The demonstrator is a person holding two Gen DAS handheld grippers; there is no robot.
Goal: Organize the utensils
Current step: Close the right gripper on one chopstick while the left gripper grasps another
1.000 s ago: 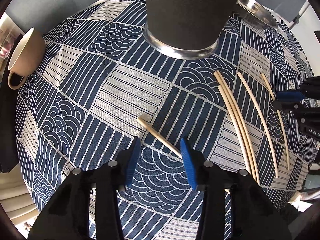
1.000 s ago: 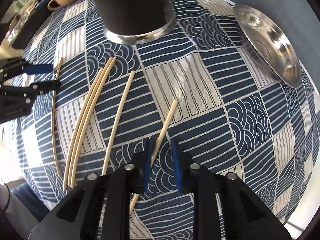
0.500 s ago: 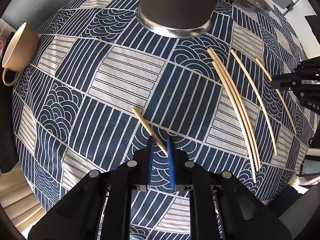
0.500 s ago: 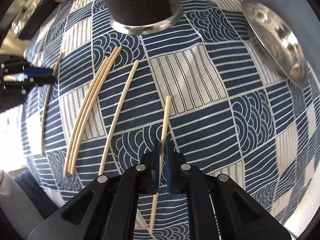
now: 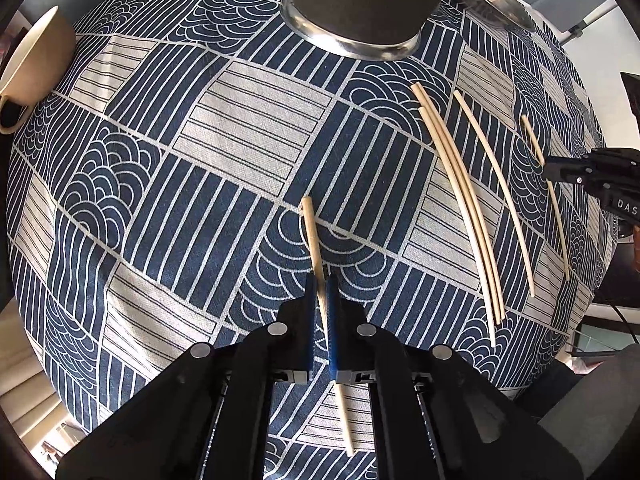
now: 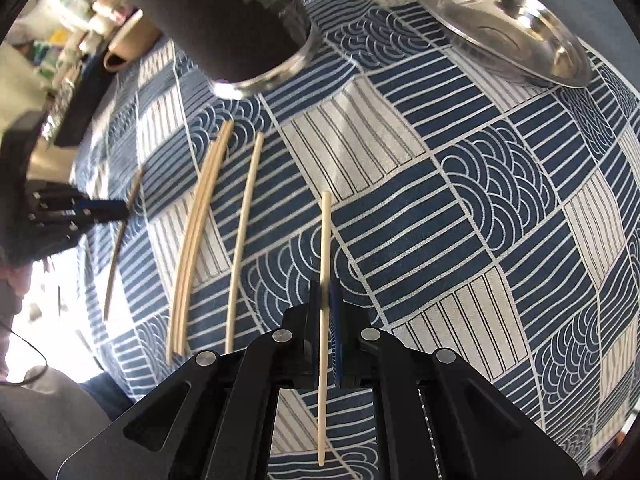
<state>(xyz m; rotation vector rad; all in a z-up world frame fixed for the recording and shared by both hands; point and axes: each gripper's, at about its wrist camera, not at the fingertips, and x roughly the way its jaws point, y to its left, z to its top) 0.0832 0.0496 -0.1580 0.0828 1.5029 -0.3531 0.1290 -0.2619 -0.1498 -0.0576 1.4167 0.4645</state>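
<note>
In the left wrist view my left gripper (image 5: 322, 292) has its jaws closing the last bit, and the blue pads press on a pale wooden chopstick (image 5: 312, 236) that points away over the patterned cloth. In the right wrist view my right gripper (image 6: 325, 296) is shut on another chopstick (image 6: 325, 240), which runs straight between its fingers. Each gripper shows at the edge of the other's view: the right gripper (image 5: 580, 172) and the left gripper (image 6: 100, 210). Several loose chopsticks (image 5: 460, 208) lie on the cloth between them. A tall dark cup (image 5: 360, 0) with a metal base stands at the far side.
A blue and white patterned tablecloth (image 5: 248, 128) covers the round table. A steel plate (image 6: 508, 24) sits at the far right and a beige mug (image 5: 36, 60) at the far left. A single chopstick (image 6: 244, 236) lies apart from the bundle (image 6: 196, 232).
The left jaws closed from wide apart onto the chopstick, which has swung into line with the fingers. The right jaws tightened on their chopstick, and that view has swung and tilted.
</note>
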